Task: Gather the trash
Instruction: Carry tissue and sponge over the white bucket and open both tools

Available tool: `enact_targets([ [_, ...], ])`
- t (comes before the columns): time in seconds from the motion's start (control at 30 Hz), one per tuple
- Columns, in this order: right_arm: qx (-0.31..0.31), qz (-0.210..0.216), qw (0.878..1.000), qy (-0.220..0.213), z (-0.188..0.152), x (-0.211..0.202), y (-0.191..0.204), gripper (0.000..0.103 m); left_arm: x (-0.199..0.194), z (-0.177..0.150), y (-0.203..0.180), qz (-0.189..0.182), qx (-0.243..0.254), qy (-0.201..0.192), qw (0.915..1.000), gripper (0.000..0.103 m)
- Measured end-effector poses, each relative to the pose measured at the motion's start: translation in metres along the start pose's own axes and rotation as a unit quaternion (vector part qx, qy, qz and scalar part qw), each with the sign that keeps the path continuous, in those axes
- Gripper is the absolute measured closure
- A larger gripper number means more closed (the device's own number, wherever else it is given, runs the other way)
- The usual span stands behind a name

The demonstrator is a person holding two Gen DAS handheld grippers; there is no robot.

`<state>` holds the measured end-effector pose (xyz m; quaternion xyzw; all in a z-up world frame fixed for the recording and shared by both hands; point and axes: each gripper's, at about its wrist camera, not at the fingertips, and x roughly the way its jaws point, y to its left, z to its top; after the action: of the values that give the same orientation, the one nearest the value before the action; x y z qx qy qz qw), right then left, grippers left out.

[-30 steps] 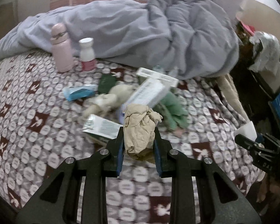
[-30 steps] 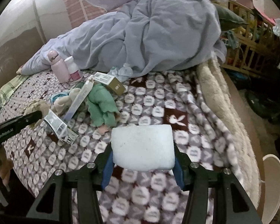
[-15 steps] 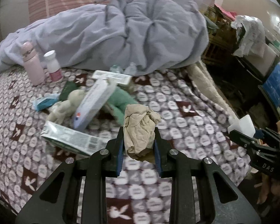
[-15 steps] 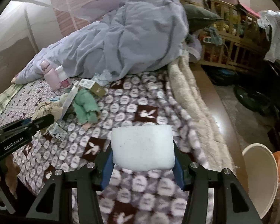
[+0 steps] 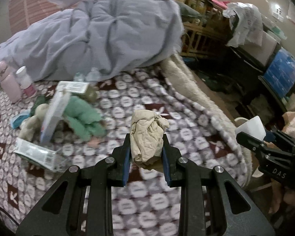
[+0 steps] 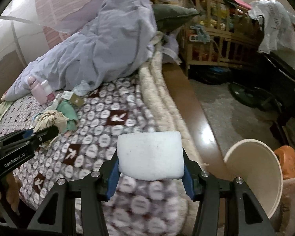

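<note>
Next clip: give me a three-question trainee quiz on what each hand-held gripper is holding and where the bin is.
1. True or false: the left hand-held gripper is shut on a crumpled tan wad.
2. Multiple choice: what does the right hand-held gripper hold? A) pink bottle B) white foam block C) green cloth
3. Fill in: in the right wrist view, the cream bin stands on the ____, beside the bed.

Key: 1 true; 2 B; 3 floor. Loose items such as the pink bottle and green cloth lie on the bed.
</note>
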<state>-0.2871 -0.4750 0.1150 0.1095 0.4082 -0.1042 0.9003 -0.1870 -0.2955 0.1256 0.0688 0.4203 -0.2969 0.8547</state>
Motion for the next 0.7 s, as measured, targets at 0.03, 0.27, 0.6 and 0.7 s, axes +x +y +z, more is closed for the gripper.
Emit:
enact_targets([
  [0.03,0.003,-0.002,1.000,0.000,-0.001,-0.001,-0.004,0.052,0.002,0.001,-0.005,-0.003,0.004,0.001,1.0000,0.078],
  [0.27,0.029,-0.024,0.999,0.002,-0.011,-0.010,-0.042,0.051,0.014,0.006,-0.050,-0.028,0.036,0.006,0.9990,0.078],
  [0.6,0.076,-0.061,0.995,0.007,-0.027,-0.021,-0.106,0.051,0.034,0.011,-0.122,-0.075,0.081,0.020,0.9937,0.078],
  [0.7,0.090,-0.076,0.993,0.013,-0.034,-0.023,-0.126,0.051,0.039,0.013,-0.146,-0.088,0.099,0.024,0.9910,0.078],
])
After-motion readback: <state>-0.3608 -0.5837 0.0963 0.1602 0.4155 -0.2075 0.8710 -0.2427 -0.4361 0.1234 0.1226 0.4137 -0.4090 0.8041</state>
